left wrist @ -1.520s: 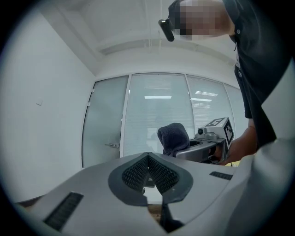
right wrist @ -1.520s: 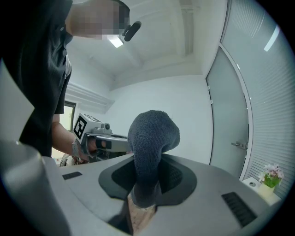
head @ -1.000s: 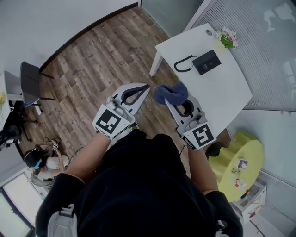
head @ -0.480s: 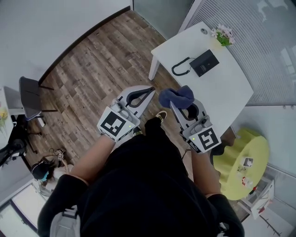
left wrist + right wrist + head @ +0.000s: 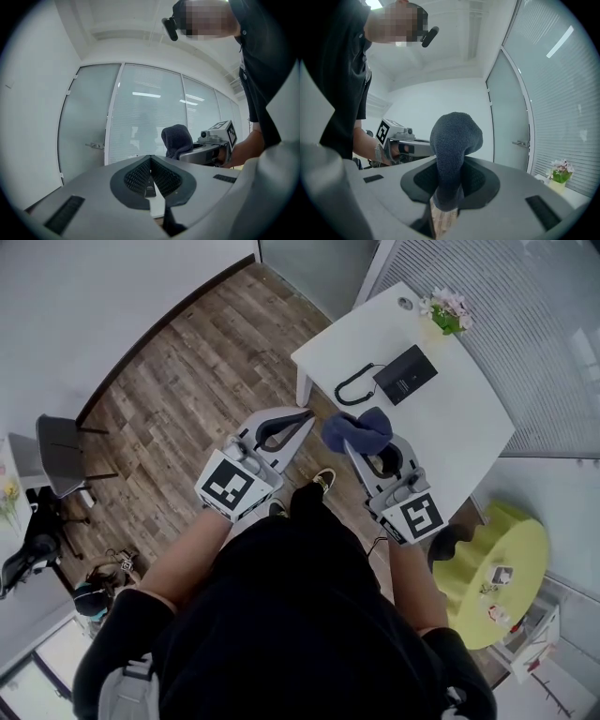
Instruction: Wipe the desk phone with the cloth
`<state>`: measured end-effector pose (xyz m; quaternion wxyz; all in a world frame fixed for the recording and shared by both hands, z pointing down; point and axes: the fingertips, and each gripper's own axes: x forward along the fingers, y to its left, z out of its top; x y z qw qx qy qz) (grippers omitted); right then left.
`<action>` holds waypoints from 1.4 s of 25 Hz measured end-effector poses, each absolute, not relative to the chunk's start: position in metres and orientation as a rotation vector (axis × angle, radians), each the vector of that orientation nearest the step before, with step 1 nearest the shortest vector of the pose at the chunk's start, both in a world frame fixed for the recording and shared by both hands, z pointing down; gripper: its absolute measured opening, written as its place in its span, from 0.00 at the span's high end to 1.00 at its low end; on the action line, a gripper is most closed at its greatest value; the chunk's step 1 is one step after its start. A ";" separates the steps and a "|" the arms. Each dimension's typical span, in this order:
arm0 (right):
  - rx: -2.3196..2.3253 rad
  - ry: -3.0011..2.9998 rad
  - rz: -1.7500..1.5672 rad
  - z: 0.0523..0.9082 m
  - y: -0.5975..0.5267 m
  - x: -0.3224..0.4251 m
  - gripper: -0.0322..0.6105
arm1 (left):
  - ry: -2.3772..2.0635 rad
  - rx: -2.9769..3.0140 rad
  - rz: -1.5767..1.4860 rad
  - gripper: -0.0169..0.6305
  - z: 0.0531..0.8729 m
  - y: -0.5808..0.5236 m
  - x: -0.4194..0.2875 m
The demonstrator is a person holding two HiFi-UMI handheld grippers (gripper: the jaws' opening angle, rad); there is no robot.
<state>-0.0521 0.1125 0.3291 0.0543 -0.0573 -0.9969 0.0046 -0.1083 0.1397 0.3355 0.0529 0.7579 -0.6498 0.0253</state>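
- A person in a black top stands on a wood-plank floor (image 5: 187, 381), a gripper in each hand, facing a white table (image 5: 459, 437).
- The right gripper (image 5: 352, 444) has its jaws clamped on a dark blue cloth (image 5: 356, 430). The cloth bunches up above the tips and shows against the table's near edge, well apart from the phone.
- The left gripper (image 5: 302, 415) is held just beside it over the floor, its jaws pressed together with nothing between them.
- The black desk phone (image 5: 405, 374) lies flat toward the table's far left side. A black loop (image 5: 352, 390), handset or cord, curls from it toward the left corner.
- A small pot (image 5: 445, 313) at the table's far corner holds pale pink flowers and green leaves.
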 end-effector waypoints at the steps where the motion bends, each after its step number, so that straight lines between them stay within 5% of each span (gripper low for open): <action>1: -0.169 -3.027 0.017 0.330 0.105 -0.054 0.78 | -1.976 2.298 0.068 0.96 0.335 0.131 -0.110; 35: 0.348 -2.956 0.186 0.372 -0.122 -0.050 0.78 | -1.529 2.543 0.206 0.96 0.369 -0.113 -0.106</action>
